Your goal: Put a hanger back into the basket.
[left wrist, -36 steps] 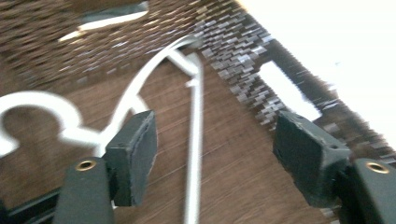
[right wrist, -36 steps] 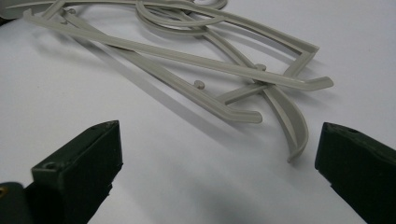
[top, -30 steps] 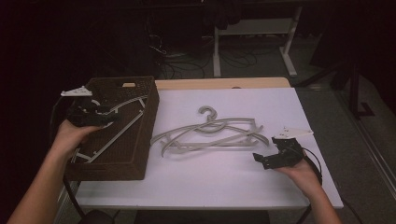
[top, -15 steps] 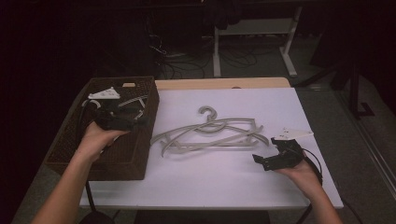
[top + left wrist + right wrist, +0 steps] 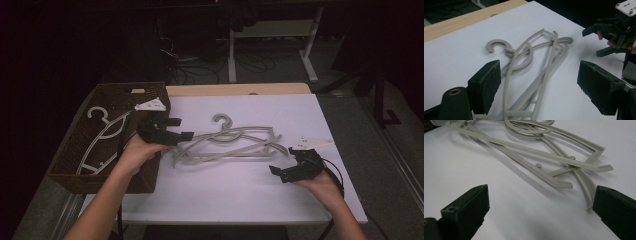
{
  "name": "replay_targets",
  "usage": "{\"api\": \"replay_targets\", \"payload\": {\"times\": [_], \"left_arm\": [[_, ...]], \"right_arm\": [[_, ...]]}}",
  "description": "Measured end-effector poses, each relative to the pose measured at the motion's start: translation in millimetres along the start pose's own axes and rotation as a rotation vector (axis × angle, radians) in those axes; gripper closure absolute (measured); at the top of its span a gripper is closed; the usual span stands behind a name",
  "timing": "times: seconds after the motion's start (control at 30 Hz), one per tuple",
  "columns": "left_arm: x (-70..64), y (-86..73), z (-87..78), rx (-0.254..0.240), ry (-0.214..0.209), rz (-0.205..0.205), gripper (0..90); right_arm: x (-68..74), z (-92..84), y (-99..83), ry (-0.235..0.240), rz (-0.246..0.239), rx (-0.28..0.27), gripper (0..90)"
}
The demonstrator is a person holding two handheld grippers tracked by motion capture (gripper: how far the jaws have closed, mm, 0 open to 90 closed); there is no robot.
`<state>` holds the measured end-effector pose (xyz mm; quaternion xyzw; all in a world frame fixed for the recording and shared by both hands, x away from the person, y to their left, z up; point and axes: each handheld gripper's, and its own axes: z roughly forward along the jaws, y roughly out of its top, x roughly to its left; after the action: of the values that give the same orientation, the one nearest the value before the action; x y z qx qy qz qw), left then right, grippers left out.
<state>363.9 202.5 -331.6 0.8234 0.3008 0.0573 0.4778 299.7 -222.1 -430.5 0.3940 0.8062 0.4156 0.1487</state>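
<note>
Several grey plastic hangers (image 5: 230,142) lie tangled in the middle of the white table (image 5: 225,195). One more grey hanger (image 5: 102,135) rests inside the brown wicker basket (image 5: 100,182) at the left. My left gripper (image 5: 182,128) hovers over the basket's right rim and points at the pile. Its jaws have just been opening a little and stand open, with nothing between them. In the left gripper view the hangers (image 5: 531,55) lie just ahead of the left gripper (image 5: 540,75). My right gripper (image 5: 284,161) is open and empty at the pile's right end (image 5: 536,150).
A wooden strip (image 5: 240,89) borders the table's far edge. Bare white tabletop lies in front of the pile and toward the right side. Dark floor with cables and desk legs (image 5: 310,60) is beyond the table.
My left hand has moved right, from over the basket's middle to its right rim near the pile, uncovering the hanger in the basket. The right hand has stayed put.
</note>
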Motion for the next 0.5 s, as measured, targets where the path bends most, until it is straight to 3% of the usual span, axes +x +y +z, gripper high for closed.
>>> {"api": "replay_targets", "payload": {"times": [0.27,0.5], "left_arm": [[-8.5,5.8,40.0,0.025,0.009,0.035,19.3],[-3.6,2.8,75.1,0.092,0.075,0.062,24.6]], "right_arm": [[-1.1,-1.6,0.0,-0.001,0.006,-0.003,0.6],[-2.5,-3.2,-1.3,-0.004,0.013,-0.005,0.6]]}}
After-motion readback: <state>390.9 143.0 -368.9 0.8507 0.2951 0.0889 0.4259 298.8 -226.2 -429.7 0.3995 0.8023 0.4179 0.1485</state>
